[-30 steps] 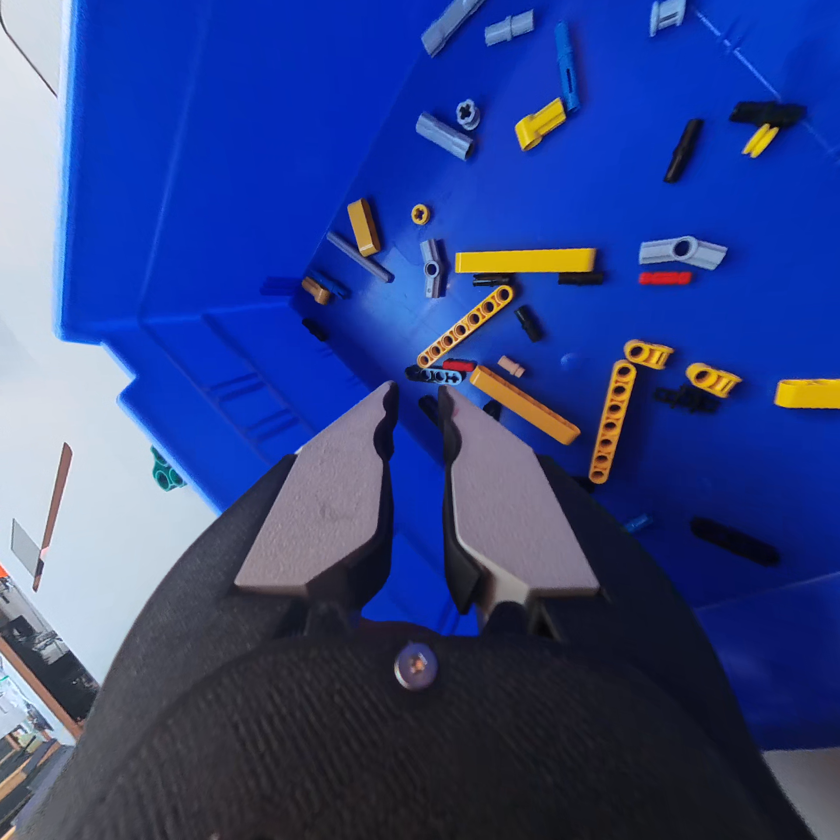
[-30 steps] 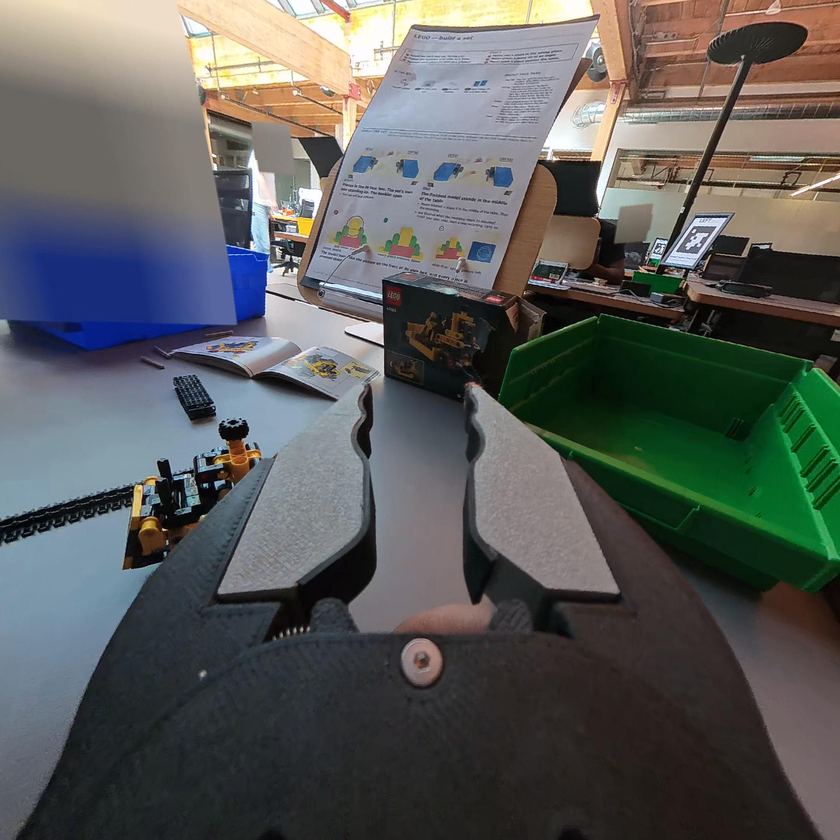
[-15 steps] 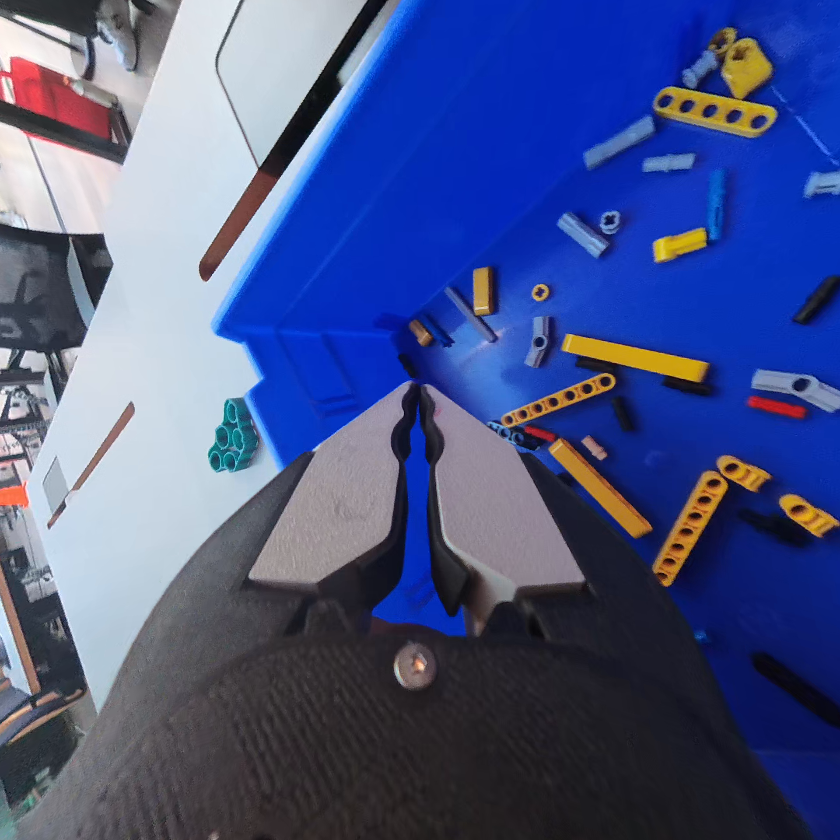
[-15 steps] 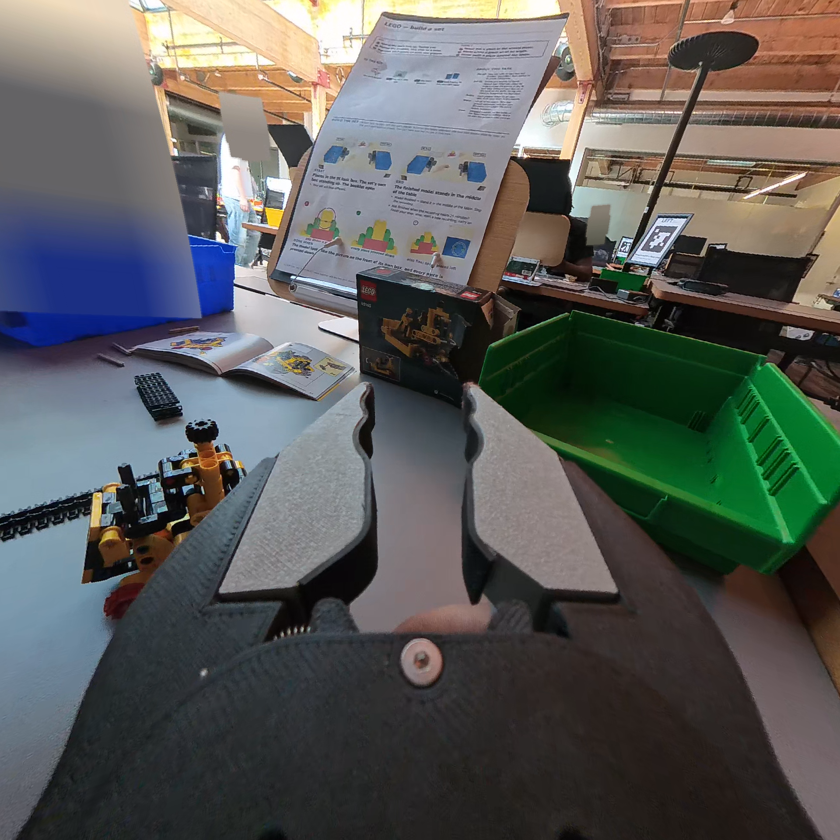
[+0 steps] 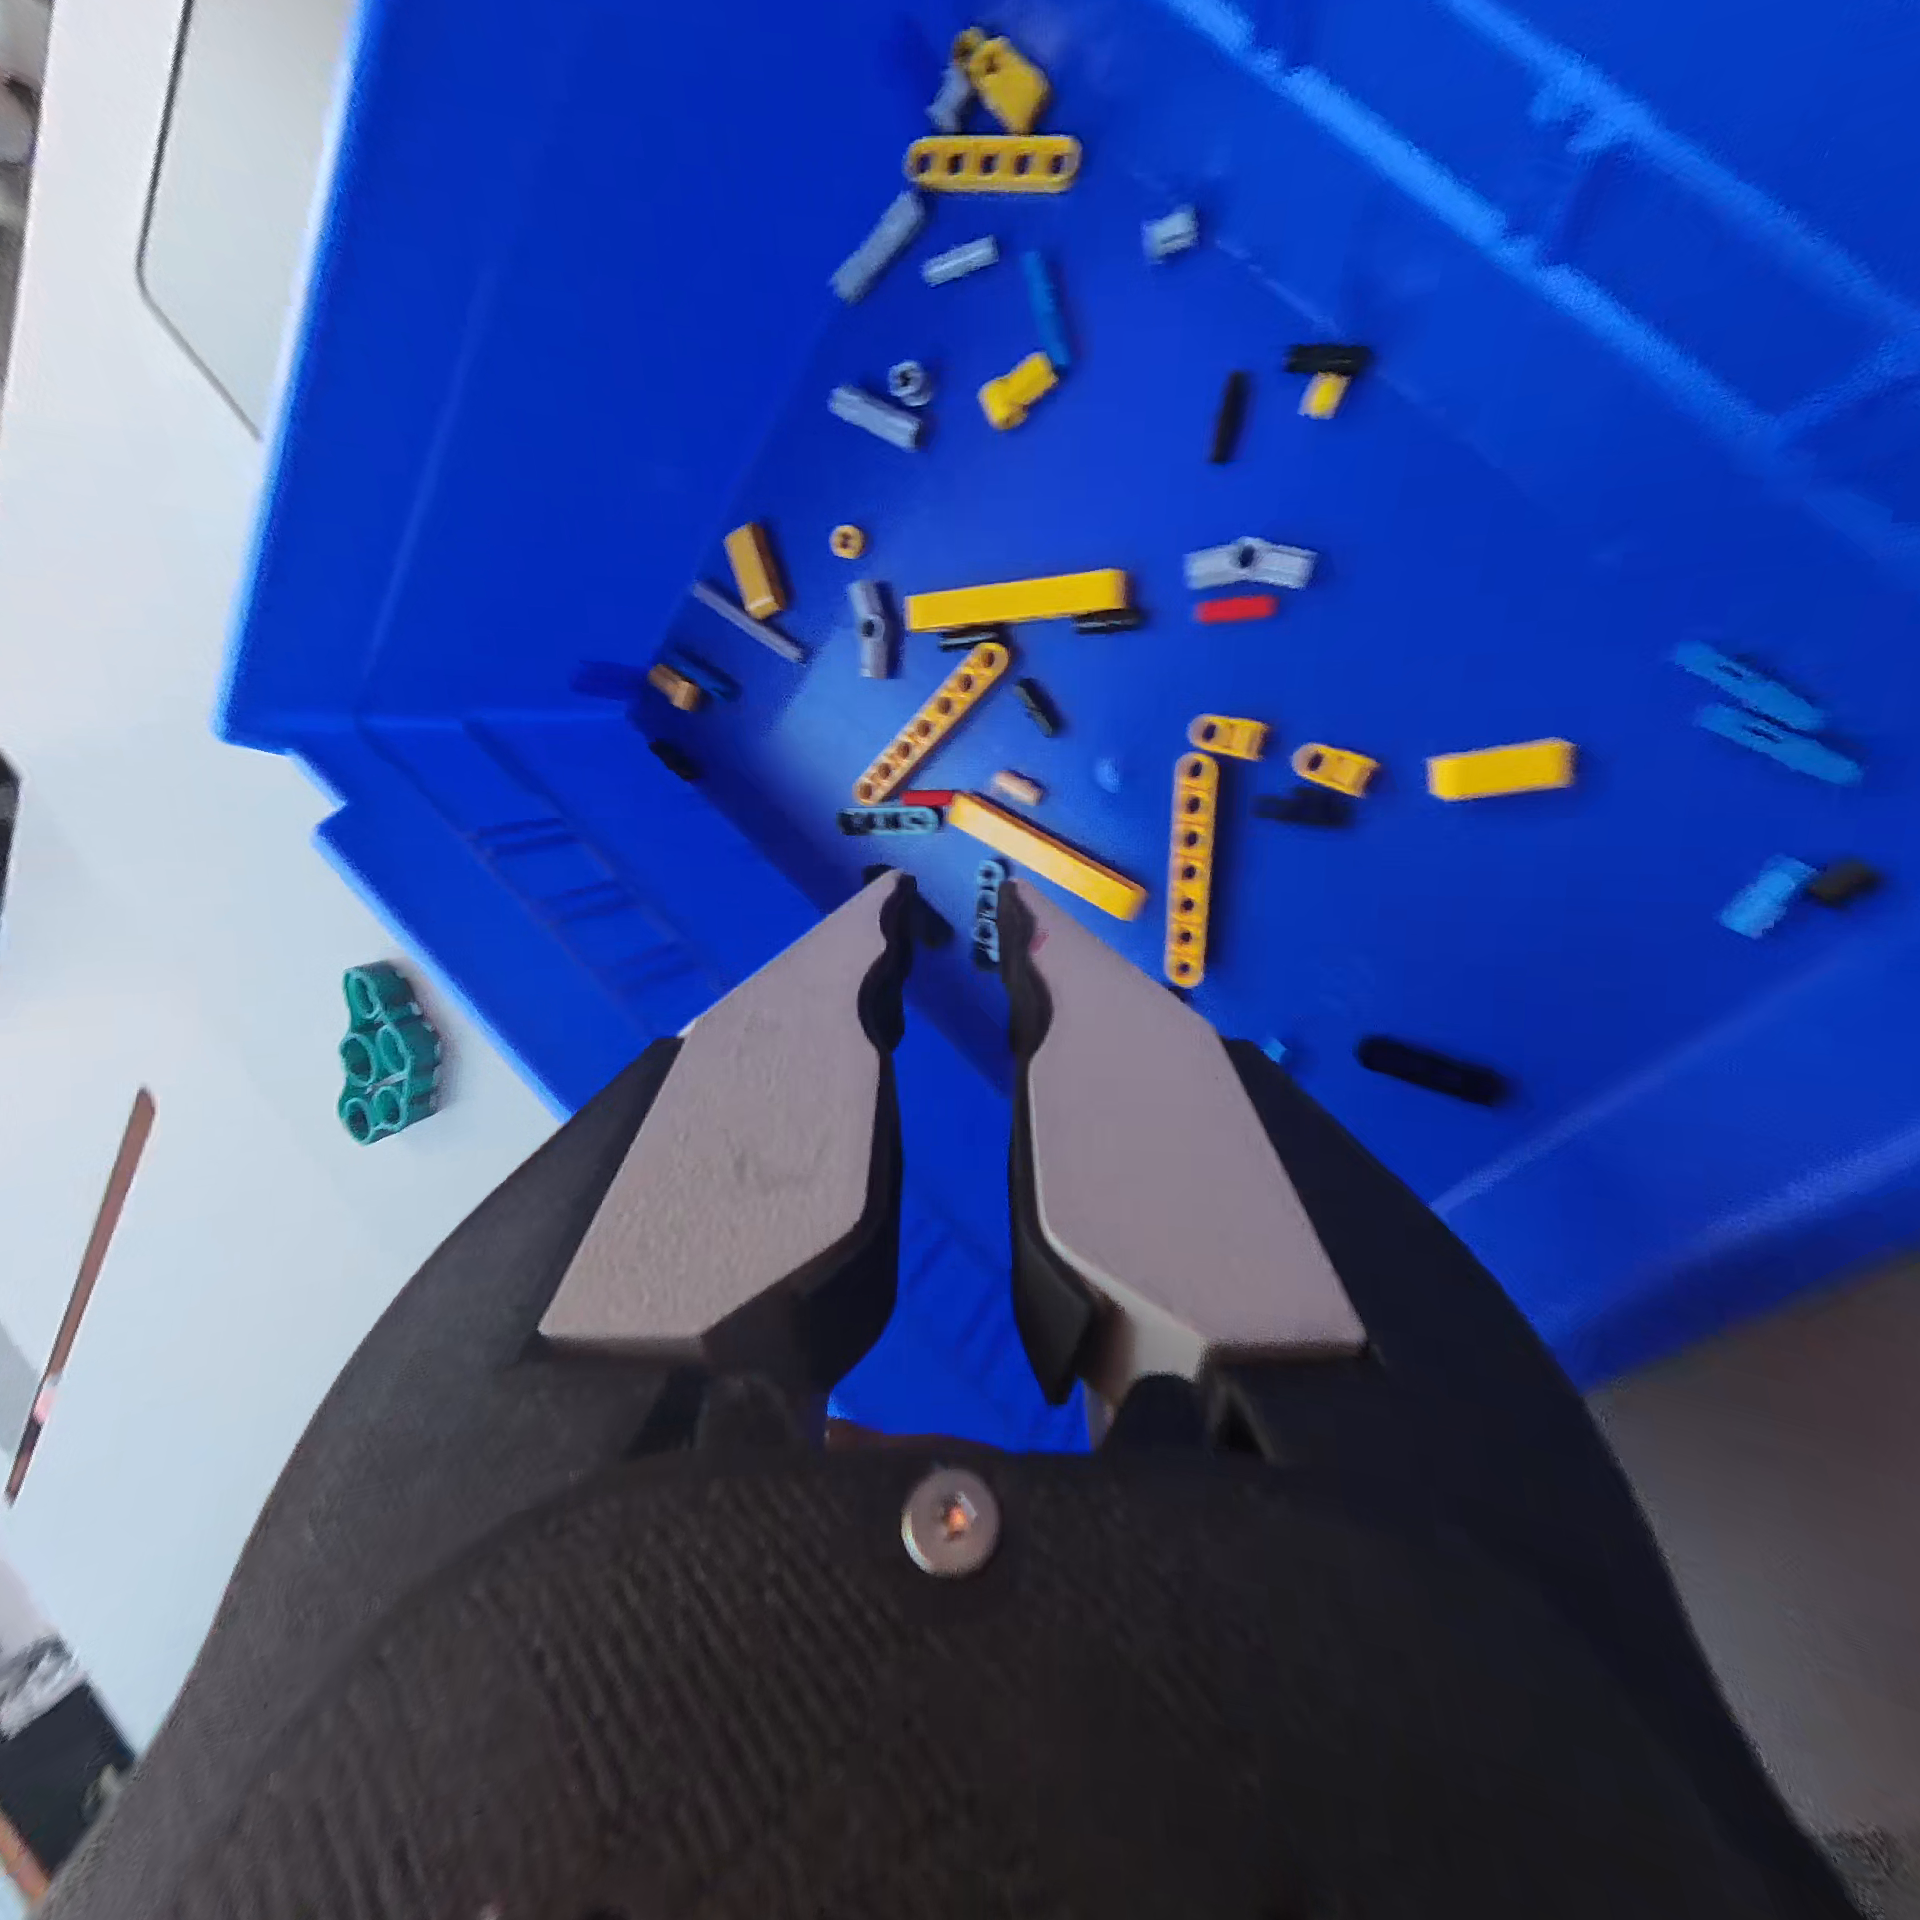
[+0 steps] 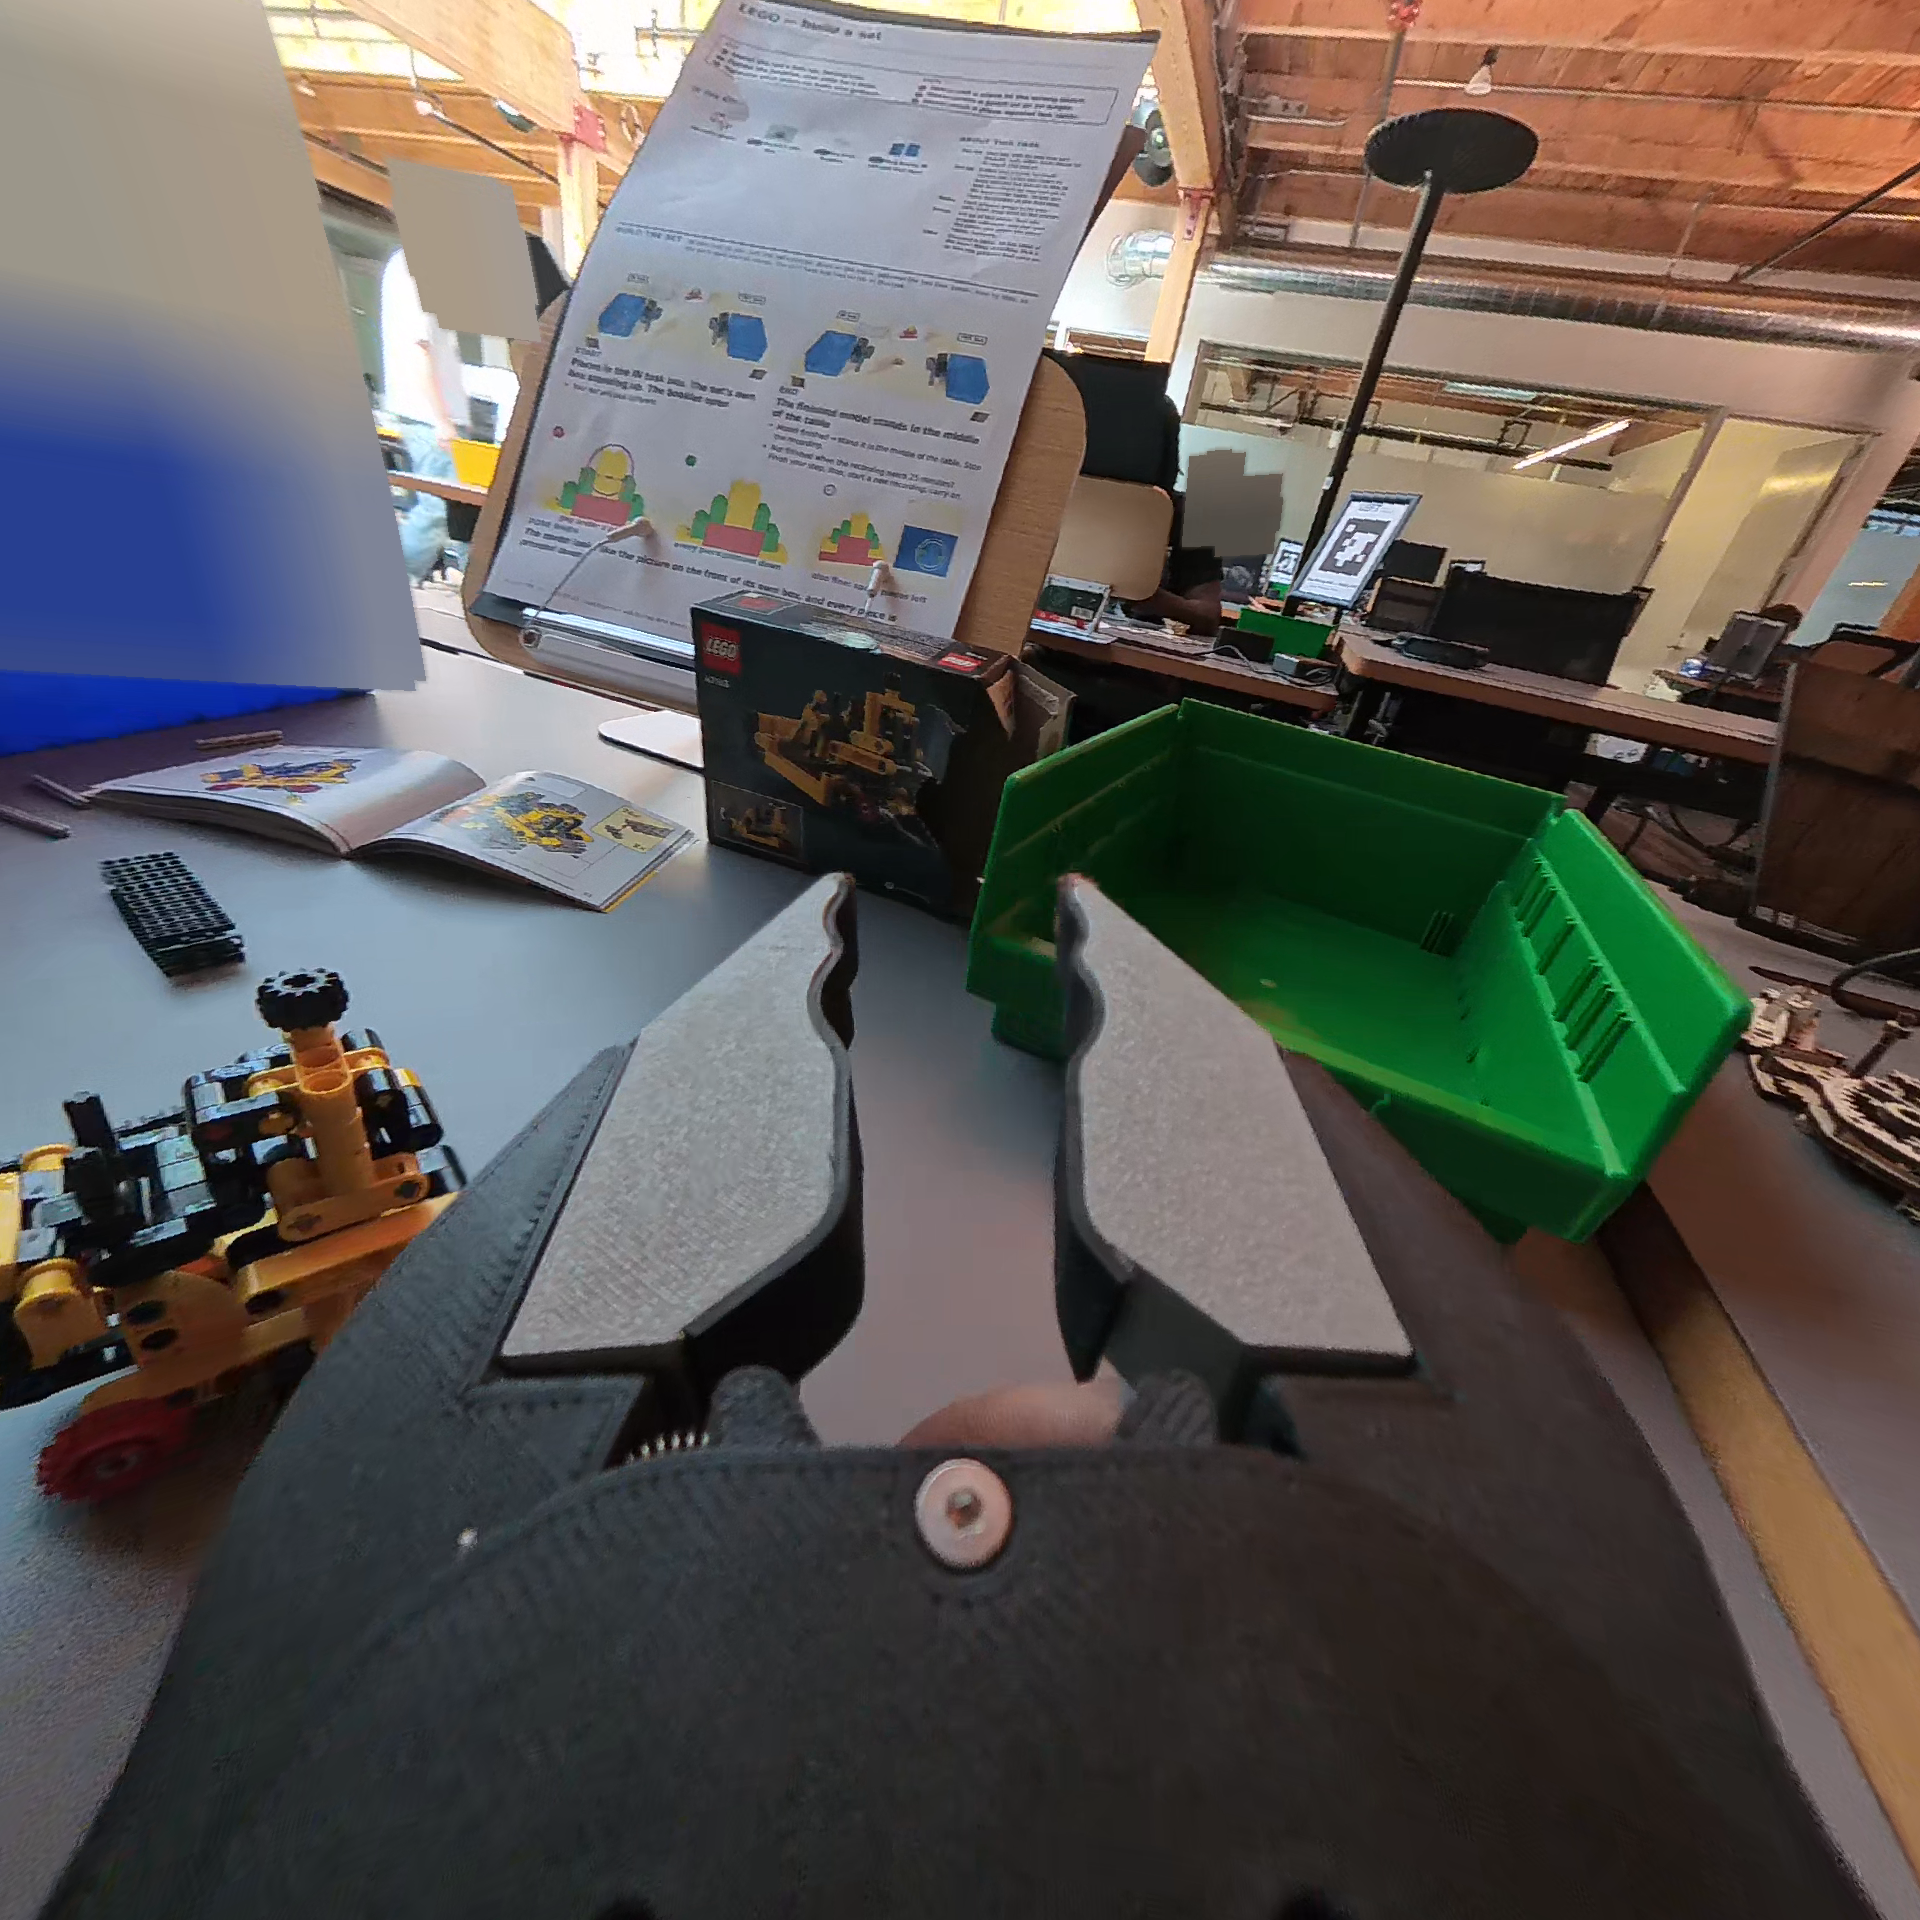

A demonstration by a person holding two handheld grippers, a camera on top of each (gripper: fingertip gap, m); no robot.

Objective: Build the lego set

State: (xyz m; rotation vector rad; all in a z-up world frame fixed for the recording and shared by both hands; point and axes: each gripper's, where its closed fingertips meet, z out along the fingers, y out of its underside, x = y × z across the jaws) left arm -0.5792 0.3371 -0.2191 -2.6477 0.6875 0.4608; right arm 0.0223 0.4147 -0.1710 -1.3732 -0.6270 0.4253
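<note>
The blue bin (image 5: pixel 540 436) holds several loose pieces: yellow beams (image 5: pixel 1016 601), holed orange beams (image 5: pixel 1191 868), grey connectors (image 5: pixel 1249 564) and black pins (image 5: pixel 1229 416). My left gripper (image 5: pixel 954 891) hovers over the bin's near corner, open and empty. A small dark grey piece (image 5: pixel 987 912) lies in the bin just beyond its tips. My right gripper (image 6: pixel 956 886) is open and empty above the grey table. The part-built yellow and black model (image 6: pixel 208 1195), with a red gear (image 6: pixel 99 1455), stands to its left.
A teal piece (image 5: pixel 387 1055) lies on the white surface outside the bin. In the right wrist view, a black track section (image 6: pixel 171 914), an open booklet (image 6: pixel 416 810), the set's box (image 6: pixel 862 748), an instruction sheet on a stand (image 6: pixel 821 332) and a green bin (image 6: pixel 1351 987) surround the gripper. The grippers' ends are close to 60 centimeters from one another.
My left gripper narrowed almost shut half a second ago and has opened again over the bin. My right gripper has moved nearer the model, which now looks larger at the left.
</note>
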